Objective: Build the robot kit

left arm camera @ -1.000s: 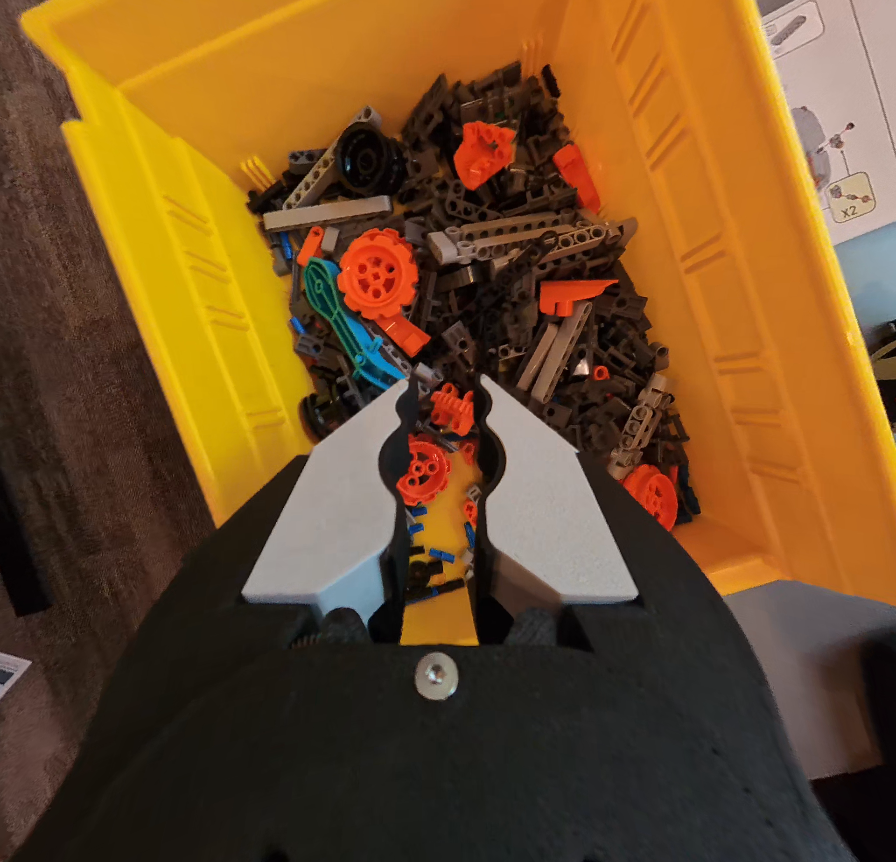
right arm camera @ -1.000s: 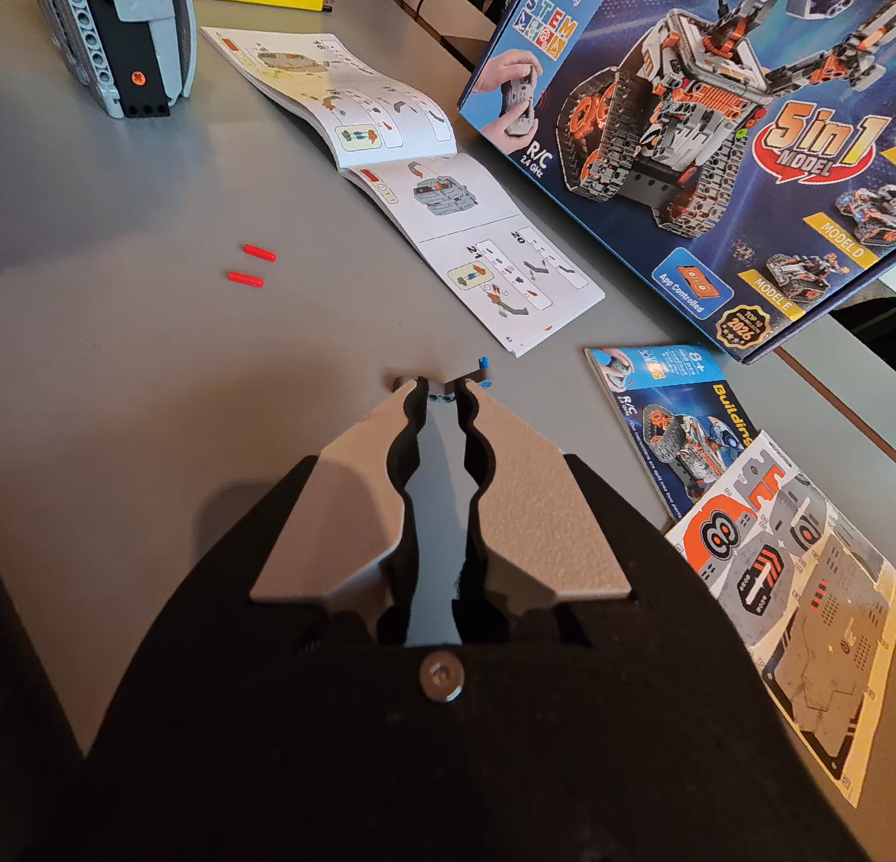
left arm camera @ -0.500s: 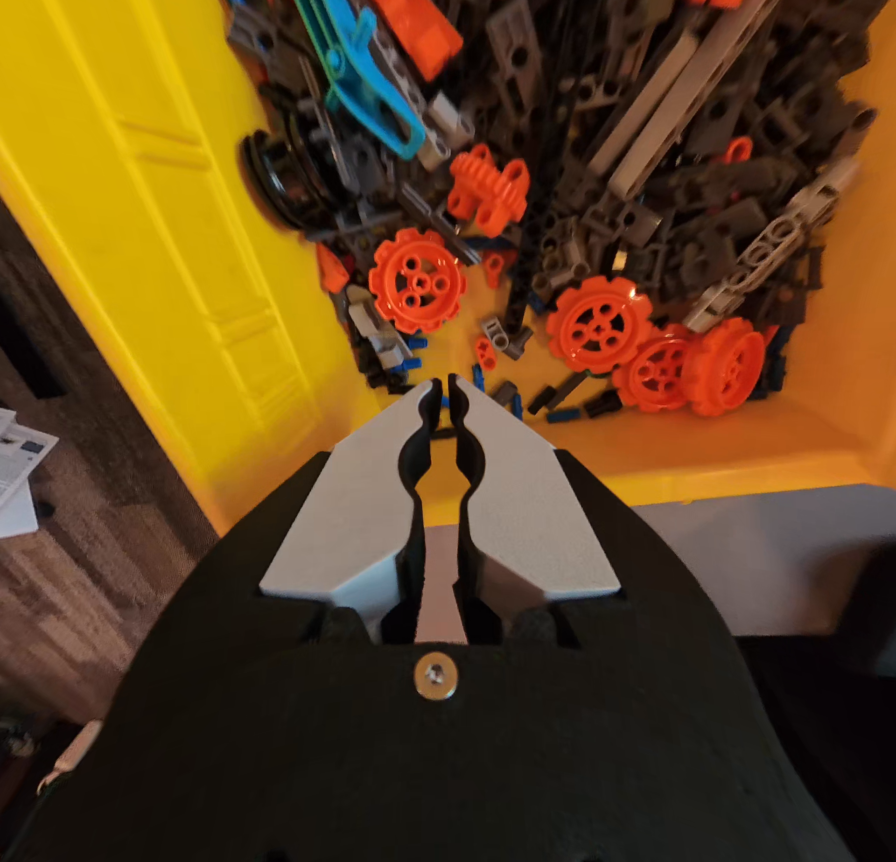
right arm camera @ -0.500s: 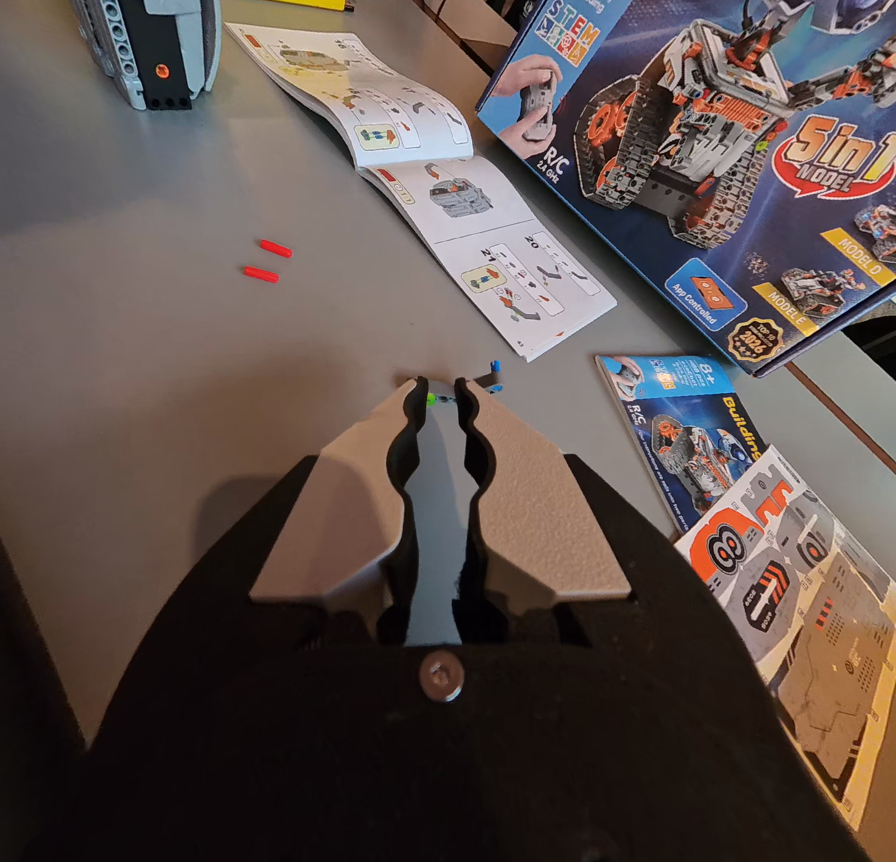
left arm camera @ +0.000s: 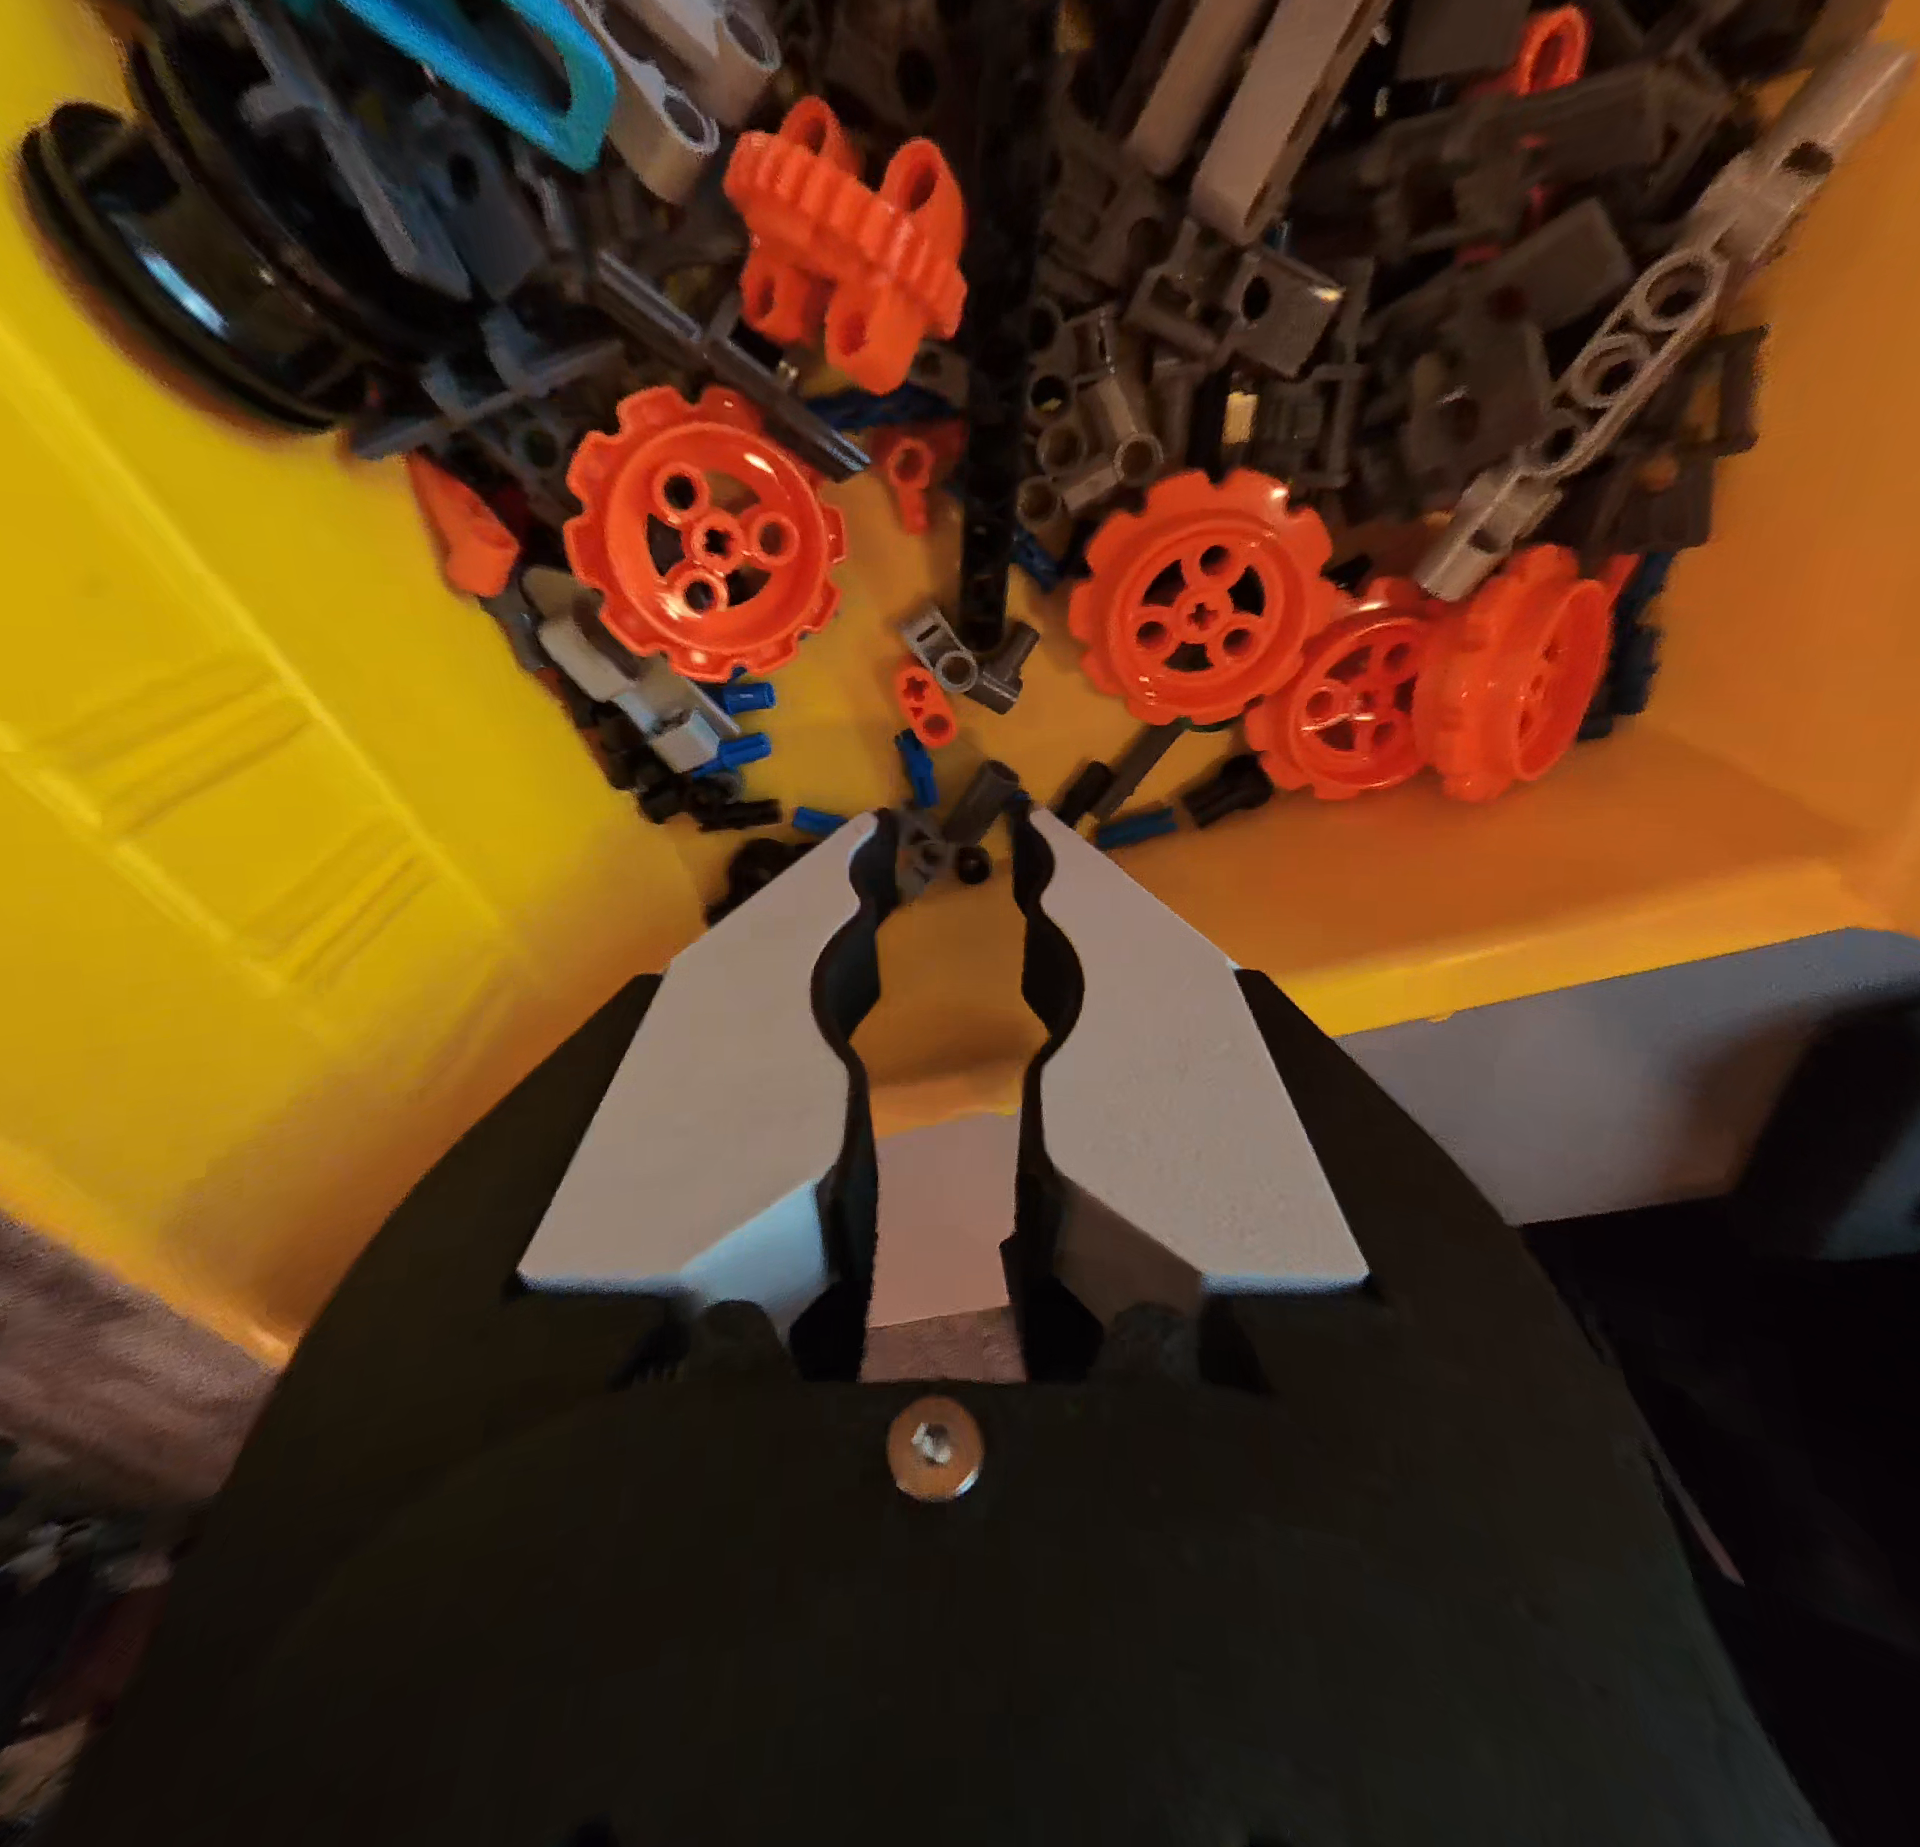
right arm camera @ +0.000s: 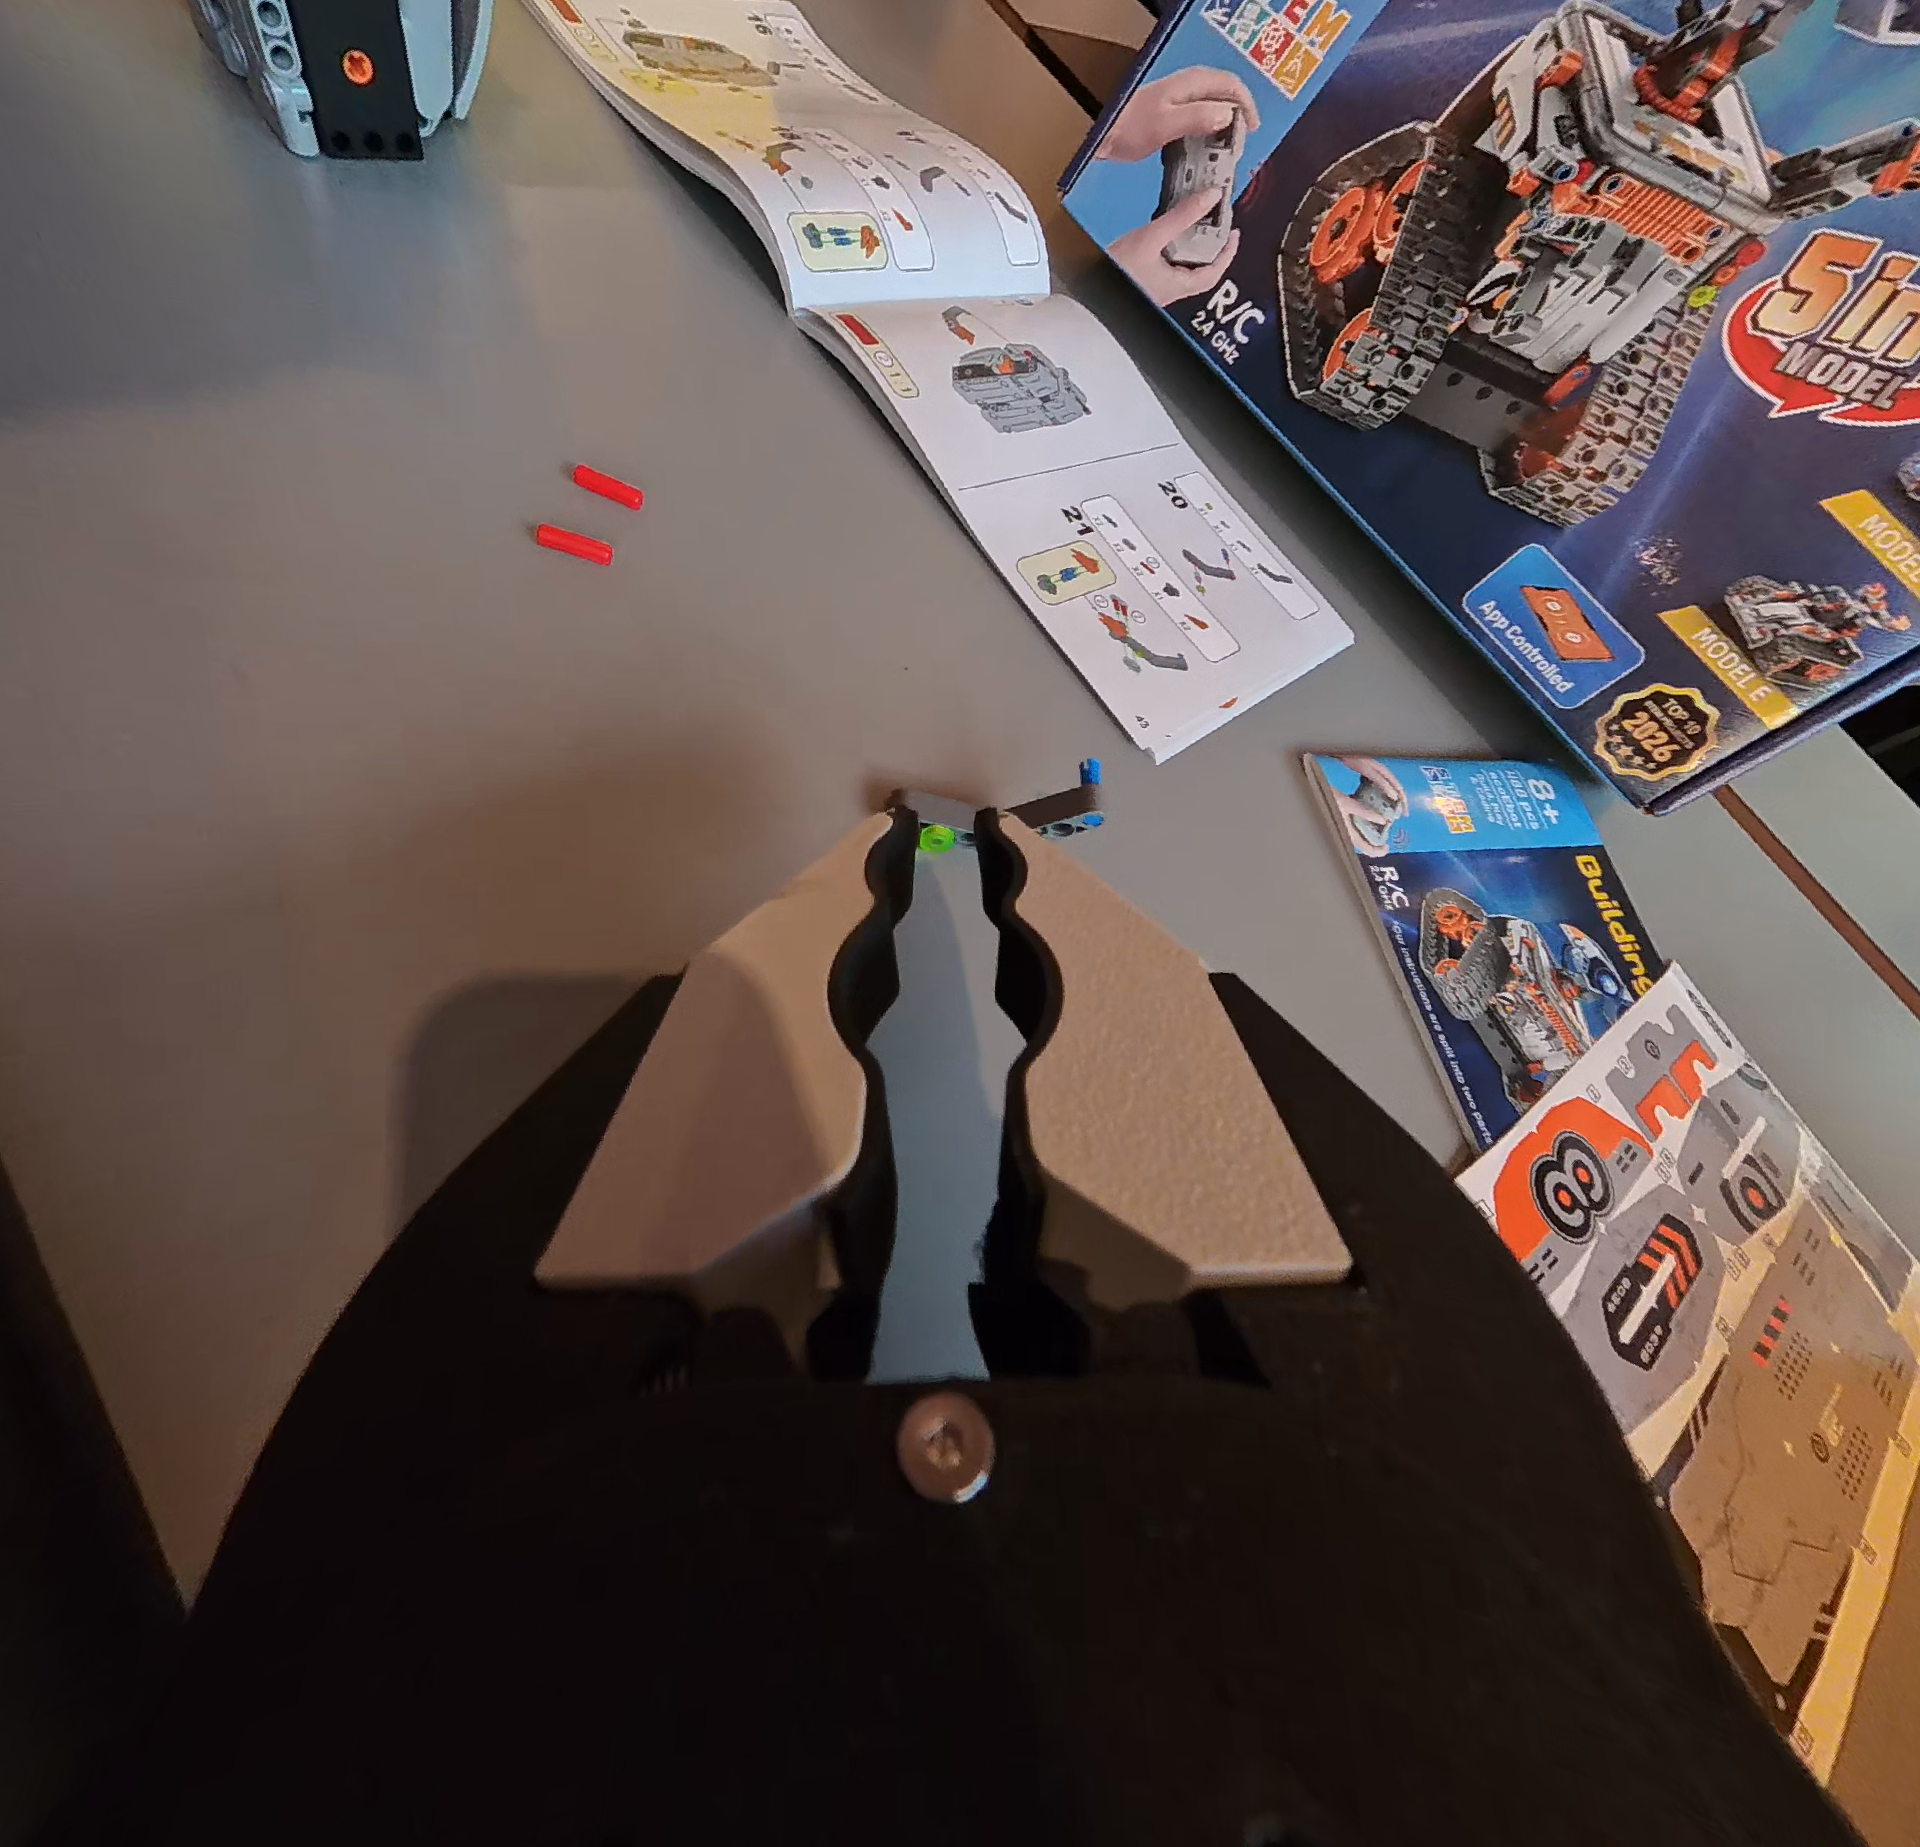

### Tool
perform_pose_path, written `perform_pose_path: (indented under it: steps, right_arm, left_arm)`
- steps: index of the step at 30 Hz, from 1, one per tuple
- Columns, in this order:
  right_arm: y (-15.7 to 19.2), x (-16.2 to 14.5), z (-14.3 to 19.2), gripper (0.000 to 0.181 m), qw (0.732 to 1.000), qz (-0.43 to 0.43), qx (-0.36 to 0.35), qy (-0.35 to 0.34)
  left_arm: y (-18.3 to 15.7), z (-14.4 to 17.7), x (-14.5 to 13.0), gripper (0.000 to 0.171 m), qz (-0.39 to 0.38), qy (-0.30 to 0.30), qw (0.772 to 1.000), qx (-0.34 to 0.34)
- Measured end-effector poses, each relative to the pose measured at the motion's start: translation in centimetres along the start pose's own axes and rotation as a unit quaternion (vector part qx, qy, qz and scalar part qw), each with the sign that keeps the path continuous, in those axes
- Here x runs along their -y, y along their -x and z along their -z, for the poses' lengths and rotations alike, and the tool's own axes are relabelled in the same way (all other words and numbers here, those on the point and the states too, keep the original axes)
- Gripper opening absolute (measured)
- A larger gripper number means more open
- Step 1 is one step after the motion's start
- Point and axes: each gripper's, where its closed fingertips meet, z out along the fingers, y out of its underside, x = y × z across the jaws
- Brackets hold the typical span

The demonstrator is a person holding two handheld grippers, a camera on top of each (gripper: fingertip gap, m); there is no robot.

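- Left wrist view: the left gripper [left arm camera: 951, 836] was held low inside a yellow bin [left arm camera: 239, 862], jaws parted with a clear gap and nothing clamped.
- A small dark grey connector [left arm camera: 982, 798] was seen right at the tips, between them and slightly ahead; its long axis ran roughly along the fingers, tilted a little right.
- Blue pins [left arm camera: 914, 763] and orange gear wheels [left arm camera: 704, 535] were noted further ahead.
- Right wrist view: the right gripper [right arm camera: 943, 829] was closed on a small grey beam assembly [right arm camera: 1044, 810] with a green stud, held just over the grey tabletop [right arm camera: 312, 706].
- The beam's long axis lay crosswise to the fingers, sticking out right.
- Two red pins [right arm camera: 575, 542] lay well apart, ahead-left; an open instruction booklet [right arm camera: 1039, 426] ahead-right.
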Motion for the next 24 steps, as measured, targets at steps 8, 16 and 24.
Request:
perform_pose_path:
  steps: [8, 16, 24]
  right_arm:
    - [0.3, -0.4, -0.3, 0.012, 1.0, 0.009, 0.006, 0.012]
    - [0.3, -0.8, -0.5, 0.011, 0.999, 0.022, 0.005, 0.022]
    - [0.5, -0.7, -0.4, 0.011, 0.999, 0.028, 0.01, 0.022]
  left_arm:
    - [2.9, 0.6, 2.2, 0.01, -0.011, -0.047, 0.996, 0.08]
    - [5.0, 1.3, 4.1, 0.016, 0.045, -0.096, 0.986, 0.126]
    - [4.7, 0.8, 4.3, 0.02, 0.056, -0.099, 0.987, 0.113]
